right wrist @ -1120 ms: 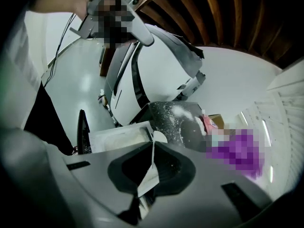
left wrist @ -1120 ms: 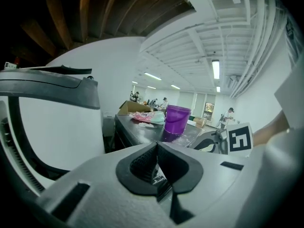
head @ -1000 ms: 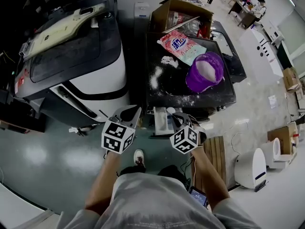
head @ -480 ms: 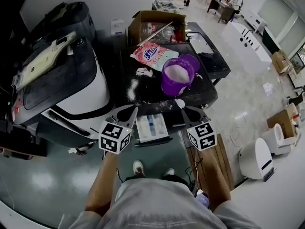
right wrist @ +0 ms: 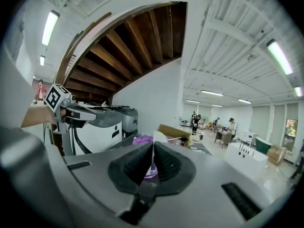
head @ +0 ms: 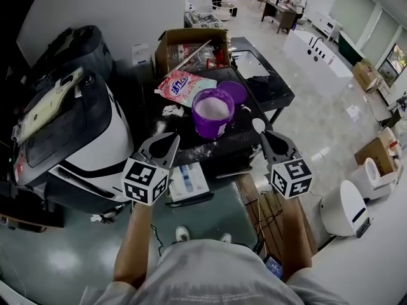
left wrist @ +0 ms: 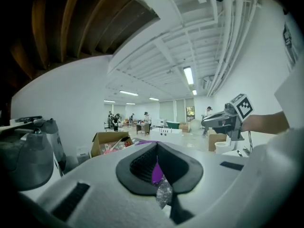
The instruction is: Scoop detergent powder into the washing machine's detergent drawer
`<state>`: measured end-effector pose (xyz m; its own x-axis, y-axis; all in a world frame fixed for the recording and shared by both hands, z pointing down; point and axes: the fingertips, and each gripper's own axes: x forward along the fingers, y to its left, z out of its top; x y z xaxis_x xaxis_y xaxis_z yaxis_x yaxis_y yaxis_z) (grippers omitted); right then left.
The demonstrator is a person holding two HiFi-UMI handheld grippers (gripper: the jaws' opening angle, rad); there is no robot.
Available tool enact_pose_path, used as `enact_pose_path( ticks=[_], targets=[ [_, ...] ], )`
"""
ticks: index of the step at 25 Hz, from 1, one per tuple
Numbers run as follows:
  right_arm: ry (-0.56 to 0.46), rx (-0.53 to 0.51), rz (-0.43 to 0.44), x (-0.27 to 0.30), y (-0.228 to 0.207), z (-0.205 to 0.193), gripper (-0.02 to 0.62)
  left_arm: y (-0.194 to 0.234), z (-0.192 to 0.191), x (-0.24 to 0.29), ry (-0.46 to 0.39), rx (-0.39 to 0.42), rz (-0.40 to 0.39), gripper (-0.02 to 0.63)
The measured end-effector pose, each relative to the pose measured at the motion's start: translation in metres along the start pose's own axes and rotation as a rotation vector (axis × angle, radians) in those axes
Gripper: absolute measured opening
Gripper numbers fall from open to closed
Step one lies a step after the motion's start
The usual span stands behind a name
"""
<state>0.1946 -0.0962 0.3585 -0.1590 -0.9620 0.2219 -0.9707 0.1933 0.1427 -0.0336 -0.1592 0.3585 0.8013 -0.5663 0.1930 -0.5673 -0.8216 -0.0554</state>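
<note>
Gripping a white scoop (head: 258,125) by its handle in our right claw (head: 267,136), we hold its bowl just right of the purple tub (head: 212,110) of powder on the dark counter (head: 245,116). Our left claw (head: 170,140) is closed on nothing, near the pulled-out detergent drawer (head: 186,180). A pink detergent bag (head: 182,86) lies behind the tub.

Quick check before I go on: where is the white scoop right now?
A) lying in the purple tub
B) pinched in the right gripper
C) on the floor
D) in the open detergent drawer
B: the white scoop sticks out from the closed jaws of the right gripper, to the right of the purple tub and away from the detergent drawer.
</note>
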Motion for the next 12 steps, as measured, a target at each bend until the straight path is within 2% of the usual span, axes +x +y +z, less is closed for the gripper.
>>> enact_pose_path(
  ticks=[12],
  targets=[
    [-0.105, -0.053, -0.042, -0.023, -0.029, 0.043, 0.012, -0.017, 0.06, 0.019, -0.109, 0.07, -0.029, 0.009]
  ],
)
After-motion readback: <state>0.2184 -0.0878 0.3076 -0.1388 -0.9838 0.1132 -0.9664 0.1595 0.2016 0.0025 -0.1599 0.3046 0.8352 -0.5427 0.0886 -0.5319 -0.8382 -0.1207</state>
